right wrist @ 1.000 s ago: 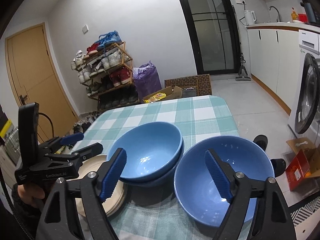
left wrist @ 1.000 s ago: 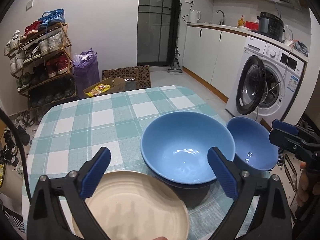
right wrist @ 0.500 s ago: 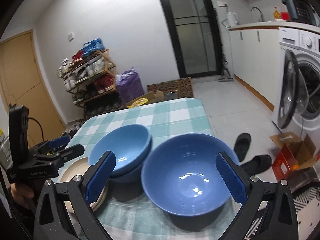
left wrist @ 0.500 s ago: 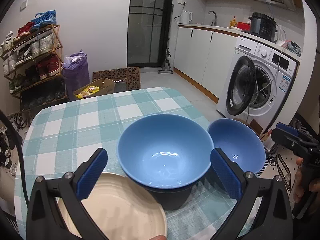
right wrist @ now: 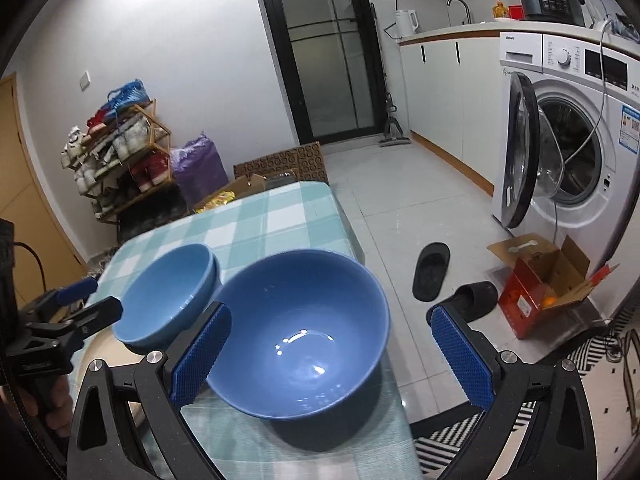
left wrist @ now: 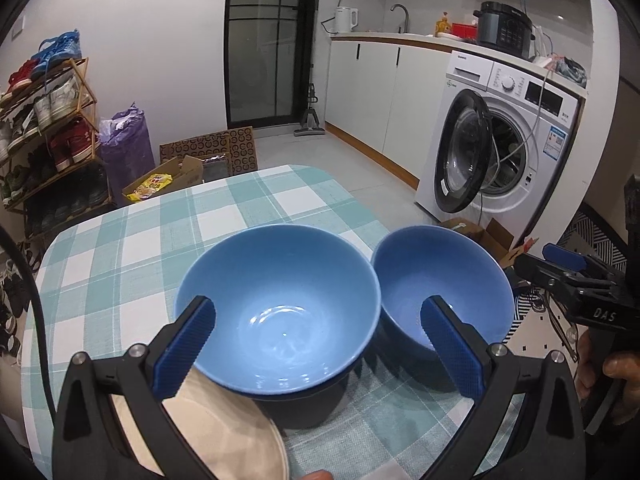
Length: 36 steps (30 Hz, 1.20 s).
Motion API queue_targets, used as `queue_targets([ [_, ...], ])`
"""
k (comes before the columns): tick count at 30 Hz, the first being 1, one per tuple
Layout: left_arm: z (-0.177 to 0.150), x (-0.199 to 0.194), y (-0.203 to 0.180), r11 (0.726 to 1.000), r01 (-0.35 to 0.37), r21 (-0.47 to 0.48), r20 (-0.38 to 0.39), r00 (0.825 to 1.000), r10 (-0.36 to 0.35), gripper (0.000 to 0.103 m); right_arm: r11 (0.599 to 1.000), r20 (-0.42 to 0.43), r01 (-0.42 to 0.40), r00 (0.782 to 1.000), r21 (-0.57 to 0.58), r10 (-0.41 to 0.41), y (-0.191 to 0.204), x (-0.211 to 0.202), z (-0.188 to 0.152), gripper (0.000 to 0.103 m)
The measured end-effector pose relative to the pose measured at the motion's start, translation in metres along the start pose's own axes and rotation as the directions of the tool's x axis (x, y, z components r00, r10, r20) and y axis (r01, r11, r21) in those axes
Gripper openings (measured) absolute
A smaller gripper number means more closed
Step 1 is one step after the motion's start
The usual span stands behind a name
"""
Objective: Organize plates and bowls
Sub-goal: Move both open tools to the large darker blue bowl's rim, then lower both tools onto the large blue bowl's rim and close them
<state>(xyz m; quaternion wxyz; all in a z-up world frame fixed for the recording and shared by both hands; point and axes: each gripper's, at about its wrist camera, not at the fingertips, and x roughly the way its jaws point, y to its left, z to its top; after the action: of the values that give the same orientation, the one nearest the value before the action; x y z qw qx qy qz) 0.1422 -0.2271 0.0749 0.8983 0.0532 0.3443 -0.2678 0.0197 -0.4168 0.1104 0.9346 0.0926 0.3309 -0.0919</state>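
Observation:
Two stacked blue bowls stand on the checked table, with a single blue bowl to their right near the table's edge. A cream plate lies in front of the stack. My left gripper is open, low over the stack and plate. My right gripper is open, its left finger by the single bowl; the stack and a strip of the plate lie to its left.
A washing machine with its door open stands right of the table. Slippers and an open cardboard box lie on the floor. A shoe rack, purple bag and boxes stand beyond the table.
Both grippers have moved forward and closer to the bowls, which look larger. The right gripper swung to the right, over the table's edge. Bowls and plate stay in place.

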Motion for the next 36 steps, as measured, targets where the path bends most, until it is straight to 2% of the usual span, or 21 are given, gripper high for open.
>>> queue_targets([
  [13,0.008,0.013,-0.033,0.997,0.029,0.069,-0.019,0.999,-0.028,0.103,0.998,-0.072,0.028,0.997,0.057,-0.024,-0.029,0.027,-0.006,0.102],
  [24,0.007,0.029,-0.061,0.986,0.021,0.164,-0.031,0.999,-0.016,0.103,0.997,-0.129,0.019,0.992,0.077,-0.009,-0.035,0.053,-0.016,0.102],
  [36,0.005,0.037,-0.060,0.990,0.007,0.143,-0.020,1.000,-0.004,0.103,0.997,-0.174,0.022,0.985,0.071,-0.009,-0.032,0.073,-0.026,0.101],
])
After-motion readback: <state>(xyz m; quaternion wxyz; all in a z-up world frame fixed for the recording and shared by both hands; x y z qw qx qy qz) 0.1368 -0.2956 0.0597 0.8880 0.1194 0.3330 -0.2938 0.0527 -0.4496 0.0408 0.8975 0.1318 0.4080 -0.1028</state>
